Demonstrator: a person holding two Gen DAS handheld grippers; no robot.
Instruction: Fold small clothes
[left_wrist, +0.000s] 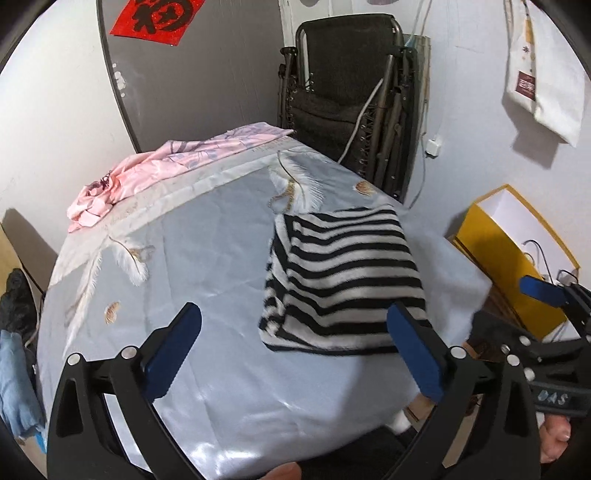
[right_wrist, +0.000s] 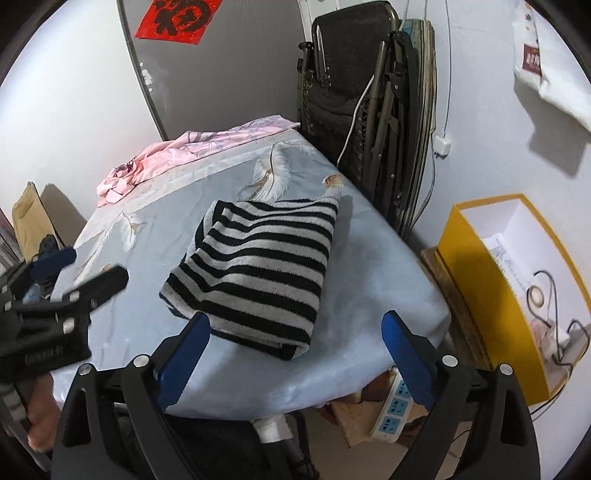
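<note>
Striped top looks folded on the table, pink cloth behind it unfolded, both my grippers wide open, empty.

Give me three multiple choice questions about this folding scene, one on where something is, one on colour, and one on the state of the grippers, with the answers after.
1. Where does the pink cloth lie?
A. at the table's far end
B. on the striped garment
C. in the yellow box

2. What colours are the garment's stripes?
A. red and blue
B. black and white
C. green and yellow

3. How do the grippers stand?
A. both shut on the garment
B. one shut, one open
C. both open, holding nothing

Answers:
1 A, the pink cloth sits bunched at the far end of the table.
2 B, the striped garment shows black and white bands.
3 C, the left gripper and right gripper have jaws wide apart with nothing between them.
</note>
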